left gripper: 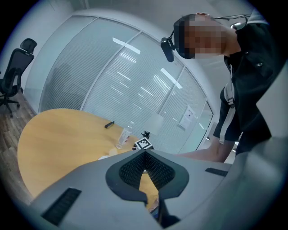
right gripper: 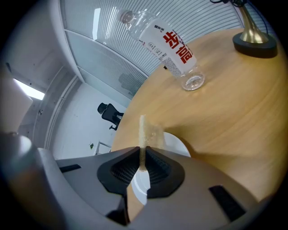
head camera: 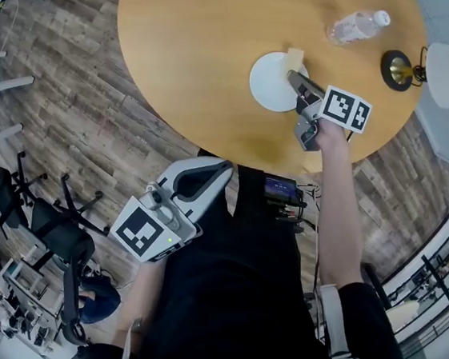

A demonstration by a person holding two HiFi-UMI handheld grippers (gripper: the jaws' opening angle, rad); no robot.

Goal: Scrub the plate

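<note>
Right gripper (right gripper: 142, 165) is clamped on a thin, floppy sponge (right gripper: 145, 130) over the plate (head camera: 269, 85). Plate judged light and slippery, best steadied at its rim. Left gripper (left gripper: 145, 155) is closed and empty.

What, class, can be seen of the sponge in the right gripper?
The sponge is a thin, pale yellow pad with a coarse, grainy surface. The right gripper pinches one edge between shut jaws, so it stands edge-on over the rim of the white plate. Whether it touches the plate cannot be told.
</note>
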